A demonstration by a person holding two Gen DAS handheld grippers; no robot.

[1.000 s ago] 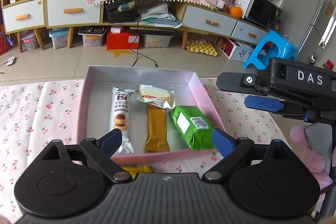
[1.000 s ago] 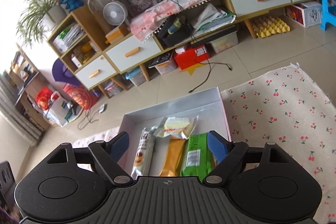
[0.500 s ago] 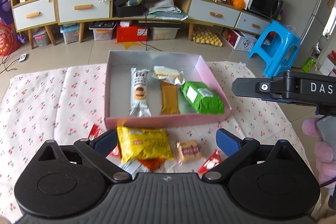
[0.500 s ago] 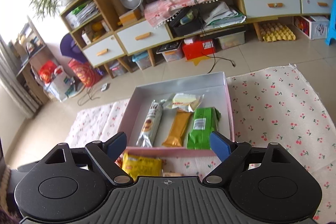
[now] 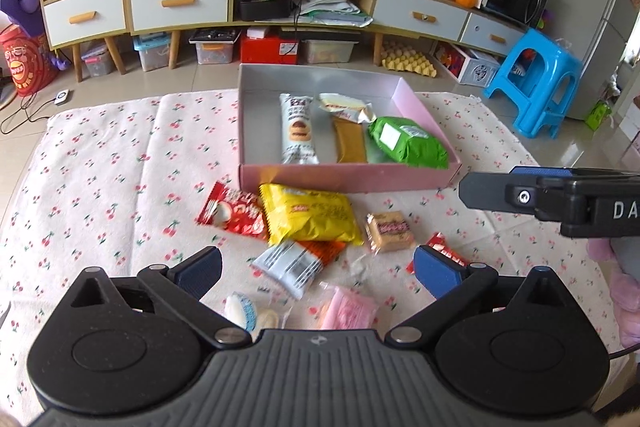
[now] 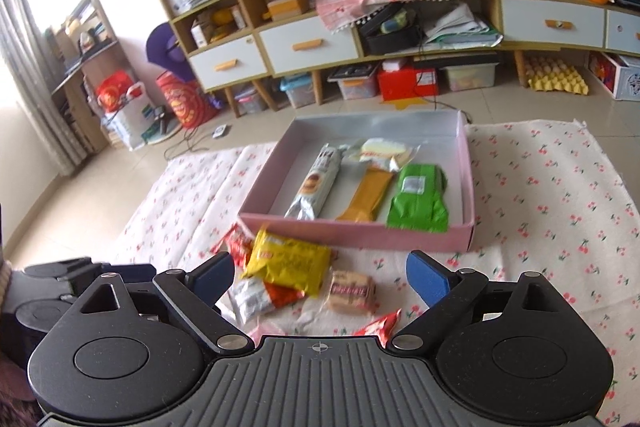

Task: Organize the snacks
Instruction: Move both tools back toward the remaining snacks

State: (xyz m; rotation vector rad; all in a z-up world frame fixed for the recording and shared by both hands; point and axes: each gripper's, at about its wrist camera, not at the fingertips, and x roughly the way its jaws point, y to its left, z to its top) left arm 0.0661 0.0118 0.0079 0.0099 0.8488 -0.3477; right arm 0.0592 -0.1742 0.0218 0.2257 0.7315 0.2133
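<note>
Box (image 5: 428, 163) ahead of both grippers holds four snacks. Loose pile (image 5: 308, 215) lies just beyond left gripper (image 5: 318, 269), right gripper (image 6: 320, 273); jaws just widened, apart, empty. Roughly third done.

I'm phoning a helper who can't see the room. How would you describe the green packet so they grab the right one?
Find the shallow pink box on the cherry-print cloth. Four snacks lie inside; the green packet is the one nearest the box's right wall, next to a mustard-brown bar. It is the only green wrapper, with a white label on top.
</note>
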